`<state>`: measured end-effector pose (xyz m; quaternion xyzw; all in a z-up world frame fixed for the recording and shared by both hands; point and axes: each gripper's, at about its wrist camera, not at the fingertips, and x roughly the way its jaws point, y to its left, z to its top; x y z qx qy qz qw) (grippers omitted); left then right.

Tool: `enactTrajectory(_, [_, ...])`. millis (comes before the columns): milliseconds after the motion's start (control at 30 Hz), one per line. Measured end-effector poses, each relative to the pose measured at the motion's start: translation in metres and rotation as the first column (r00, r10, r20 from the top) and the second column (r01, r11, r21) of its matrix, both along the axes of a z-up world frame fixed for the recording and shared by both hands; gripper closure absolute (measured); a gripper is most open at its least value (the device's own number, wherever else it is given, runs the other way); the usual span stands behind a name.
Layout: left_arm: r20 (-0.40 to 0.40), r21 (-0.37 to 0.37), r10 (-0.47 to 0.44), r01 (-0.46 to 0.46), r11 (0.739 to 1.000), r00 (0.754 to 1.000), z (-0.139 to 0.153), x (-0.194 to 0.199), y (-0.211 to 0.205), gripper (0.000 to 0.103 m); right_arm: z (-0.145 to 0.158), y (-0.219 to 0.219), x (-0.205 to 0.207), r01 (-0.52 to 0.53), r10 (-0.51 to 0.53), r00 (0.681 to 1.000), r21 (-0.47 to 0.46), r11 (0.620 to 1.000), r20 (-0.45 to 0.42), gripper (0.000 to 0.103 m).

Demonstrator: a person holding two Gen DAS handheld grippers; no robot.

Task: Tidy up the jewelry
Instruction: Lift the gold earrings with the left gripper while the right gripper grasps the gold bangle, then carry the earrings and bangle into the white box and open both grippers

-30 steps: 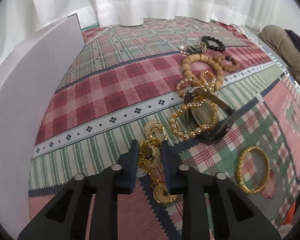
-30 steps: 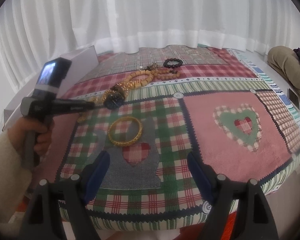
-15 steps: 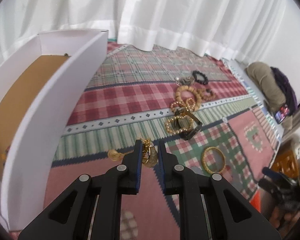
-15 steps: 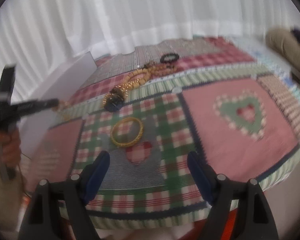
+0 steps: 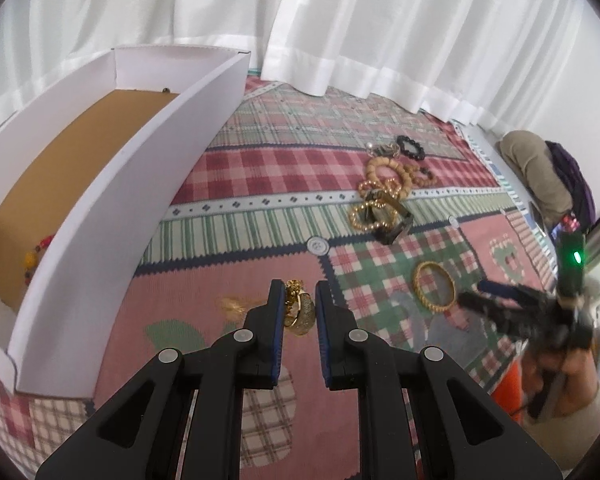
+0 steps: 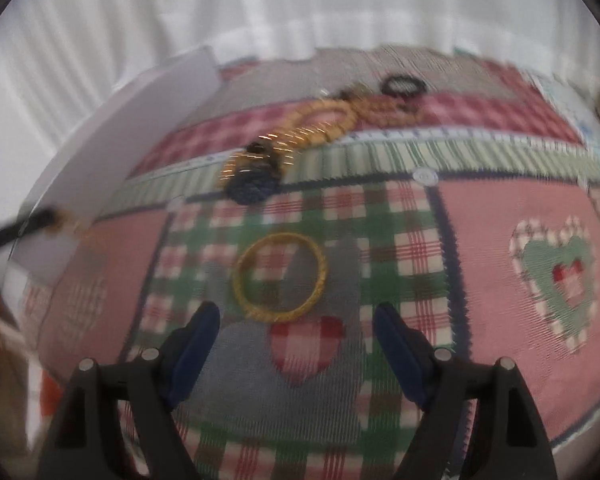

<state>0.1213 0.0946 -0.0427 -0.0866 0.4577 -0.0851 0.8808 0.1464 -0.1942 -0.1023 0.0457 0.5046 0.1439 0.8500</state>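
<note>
My left gripper (image 5: 298, 306) has its jaws clamped on a gold earring cluster (image 5: 298, 308), which hangs between the blue pads above the pink patch of the patchwork quilt (image 5: 260, 184); a blurred gold piece (image 5: 232, 305) shows just to the left of the jaws, and I cannot tell whether it hangs from the cluster or lies on the quilt. To my left stands a white cardboard box (image 5: 148, 184) with a brown floor; a string of coloured beads (image 5: 36, 256) lies inside it near the right wall. My right gripper (image 6: 296, 344) has its jaws wide apart with nothing between them, pointing down at the quilt; the right wrist view is blurred. A gold bangle (image 6: 279, 276) lies flat on the green-and-red check patch just ahead of those open jaws, not touching either pad. Farther across the quilt lies a pile of jewelry: a gold bead bracelet (image 5: 370, 216) over a dark watch (image 5: 394, 228), wooden bead bracelets (image 5: 388, 174) behind them, and a black bead bracelet (image 5: 411, 147) at the far end. In the left wrist view my right gripper appears blurred at the right edge, next to the bangle. White curtains (image 5: 380, 20) hang behind the quilt.
</note>
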Motion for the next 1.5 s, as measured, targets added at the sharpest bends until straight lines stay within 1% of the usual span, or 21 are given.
enactTrajectory(67, [0.001,0.003,0.000,0.000,1.000,1.000,-0.001,-0.003,0.000,0.089,-0.003,0.005,0.010,-0.009,0.009,1.000,-0.043,0.999,0.002,0.036])
enactTrajectory(133, [-0.001,0.008,0.004,-0.004,1.000,1.000,-0.001,-0.004,0.000,0.089,-0.013,0.017,0.022,-0.053,0.049,0.998,-0.128,0.990,-0.032,0.065])
enactTrajectory(167, [-0.001,0.010,0.007,-0.007,1.000,1.000,-0.001,-0.004,0.000,0.089,-0.017,0.024,0.025,-0.067,0.061,0.998,-0.189,0.980,-0.035,0.070])
enactTrajectory(200, [0.000,0.011,0.007,-0.007,1.000,1.000,-0.001,-0.005,0.000,0.089,-0.015,0.029,0.025,-0.083,0.080,0.997,-0.226,0.971,-0.023,0.083])
enactTrajectory(233, [0.001,0.010,0.008,-0.008,1.000,1.000,0.001,-0.006,0.000,0.089,-0.013,0.030,0.025,-0.095,0.091,0.995,-0.236,0.967,-0.031,0.097])
enactTrajectory(300, [0.006,0.011,0.008,-0.008,1.000,1.000,0.005,-0.008,-0.001,0.089,-0.005,0.026,0.022,-0.093,0.090,0.996,-0.197,0.976,-0.027,0.097])
enactTrajectory(400, [0.022,0.040,0.017,-0.018,0.999,1.000,0.015,-0.013,-0.002,0.089,0.021,0.026,0.013,-0.101,0.106,0.994,-0.162,0.982,0.019,0.097])
enactTrajectory(500, [0.057,0.076,0.028,-0.032,0.997,0.998,0.030,-0.019,-0.002,0.089,0.045,0.032,0.004,-0.118,0.125,0.991,-0.115,0.986,0.048,0.097])
enactTrajectory(567, [0.080,0.083,0.034,-0.041,0.996,0.996,0.042,-0.022,0.002,0.089,0.057,0.040,-0.001,-0.143,0.150,0.986,-0.094,0.985,0.070,0.097])
enactTrajectory(733, [0.143,0.080,0.077,-0.089,0.993,0.987,0.079,-0.029,0.029,0.089,0.103,0.088,-0.004,-0.242,0.238,0.960,0.008,0.970,0.149,0.097])
enactTrajectory(833, [0.168,0.079,0.141,-0.156,0.985,0.976,0.102,-0.024,0.061,0.089,0.127,0.122,0.002,-0.303,0.286,0.938,0.062,0.951,0.194,0.097])
enactTrajectory(900, [0.172,0.085,0.186,-0.203,0.976,0.967,0.110,-0.017,0.081,0.089,0.144,0.156,0.014,-0.356,0.330,0.919,0.097,0.929,0.216,0.097])
enactTrajectory(967, [0.165,0.073,0.230,-0.244,0.967,0.959,0.115,-0.007,0.103,0.089,0.155,0.188,0.027,-0.401,0.366,0.901,0.124,0.908,0.233,0.097])
enactTrajectory(1033, [0.156,0.062,0.282,-0.294,0.954,0.947,0.117,0.008,0.130,0.089,0.164,0.223,0.042,-0.434,0.394,0.883,0.124,0.892,0.254,0.097])
enactTrajectory(1100, [0.150,0.069,0.317,-0.329,0.942,0.937,0.114,0.023,0.150,0.089,0.167,0.258,0.060,-0.462,0.422,0.869,0.121,0.878,0.256,0.097])
enactTrajectory(1167, [0.132,0.058,0.354,-0.364,0.930,0.926,0.106,0.041,0.173,0.089,0.164,0.286,0.079,-0.472,0.435,0.867,0.125,0.872,0.242,0.097])
enactTrajectory(1200, [0.121,0.054,0.371,-0.379,0.924,0.921,0.102,0.050,0.183,0.089,0.159,0.307,0.093,-0.484,0.452,0.864,0.122,0.866,0.222,0.097])
enactTrajectory(1300, [0.083,0.056,0.413,-0.418,0.907,0.907,0.084,0.073,0.209,0.089,0.138,0.348,0.125,-0.501,0.483,0.863,0.134,0.855,0.147,0.097])
enactTrajectory(1400, [0.052,0.065,0.442,-0.445,0.893,0.895,0.067,0.089,0.229,0.089,0.113,0.379,0.146,-0.502,0.493,0.865,0.122,0.857,0.093,0.097])
enactTrajectory(1500, [0.003,0.071,0.468,-0.467,0.882,0.884,0.044,0.101,0.246,0.089,0.091,0.399,0.159,-0.495,0.492,0.869,0.100,0.863,0.054,0.097])
